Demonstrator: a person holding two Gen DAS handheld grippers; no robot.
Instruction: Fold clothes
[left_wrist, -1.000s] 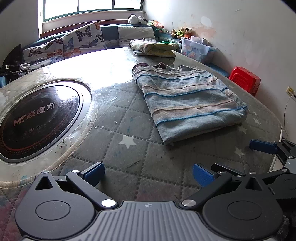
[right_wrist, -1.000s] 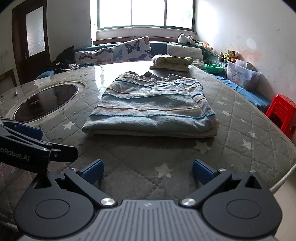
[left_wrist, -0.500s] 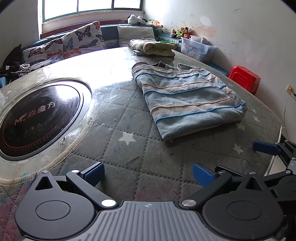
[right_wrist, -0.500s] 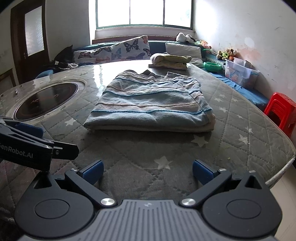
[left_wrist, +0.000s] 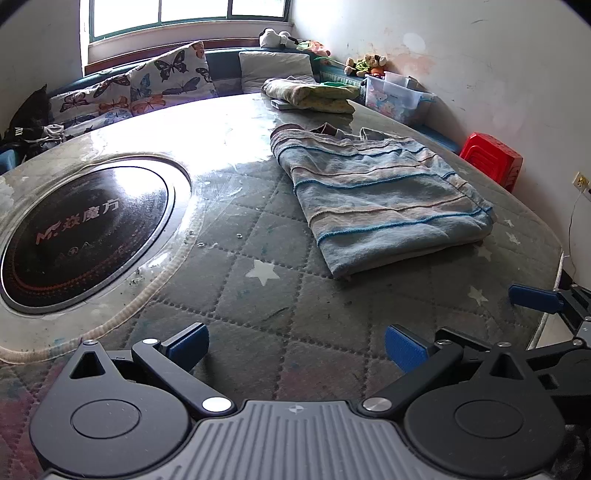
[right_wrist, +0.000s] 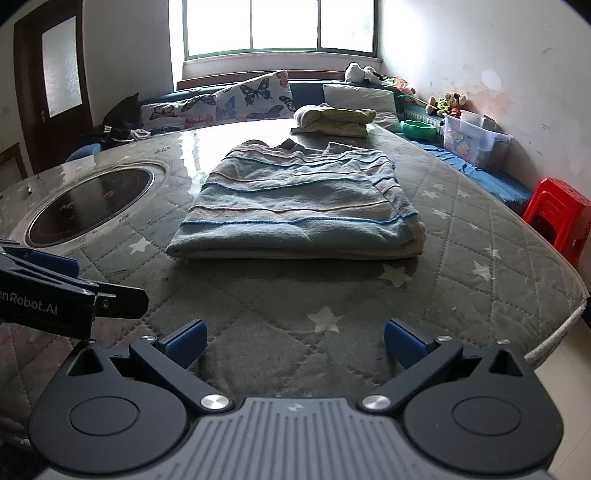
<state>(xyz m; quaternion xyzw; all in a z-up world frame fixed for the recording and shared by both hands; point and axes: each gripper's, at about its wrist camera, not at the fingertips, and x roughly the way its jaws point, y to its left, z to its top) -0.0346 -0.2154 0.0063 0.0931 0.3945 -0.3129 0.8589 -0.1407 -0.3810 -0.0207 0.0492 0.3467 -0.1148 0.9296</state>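
Note:
A blue-grey striped garment (left_wrist: 376, 195) (right_wrist: 295, 210) lies folded into a flat rectangle on the quilted table cover (left_wrist: 280, 295) (right_wrist: 295, 295). My left gripper (left_wrist: 295, 349) hovers open near the table's front edge, well short of the garment, nothing between its blue pads. My right gripper (right_wrist: 293, 338) is open too, facing the garment's folded near edge from a distance. In the left wrist view the right gripper's blue fingers (left_wrist: 535, 299) show at the far right. The left gripper's black body shows at the left of the right wrist view.
A round black cooktop (left_wrist: 77, 229) (right_wrist: 92, 206) is set into the table on the left. A folded yellowish cloth (left_wrist: 310, 96) (right_wrist: 336, 120) lies at the far edge. Red stools (right_wrist: 557, 218) and a clear storage box (right_wrist: 472, 138) stand to the right, cushions behind.
Both grippers have drawn back a little from the folded garment, which looks smaller and farther away now. The garment itself has not moved.

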